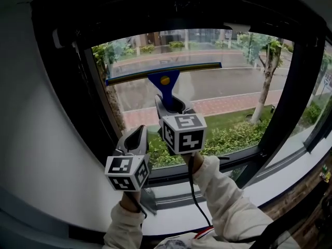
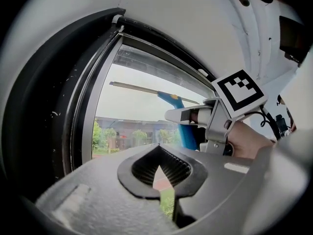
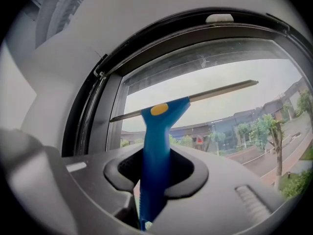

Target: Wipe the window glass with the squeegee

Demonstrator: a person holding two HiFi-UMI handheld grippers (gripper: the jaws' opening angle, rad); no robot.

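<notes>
My squeegee (image 1: 165, 77) lies against the window glass (image 1: 233, 87), with the blade across its upper left part and the handle below, in my right gripper (image 1: 174, 104). My left gripper (image 1: 137, 133) is lower and more left, before the bottom left corner.

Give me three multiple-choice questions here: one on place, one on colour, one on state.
1. Where is the squeegee blade? A on the sill; B across the upper glass; C on the floor.
2. The squeegee handle is: A red; B green; C blue.
3. The left tool is: A shut and empty; B clamped on the handle; C wide open.
Answers: B, the blade spans the upper pane; C, blue shows between the right tool's jaws; A, its jaws meet with nothing between.
</notes>
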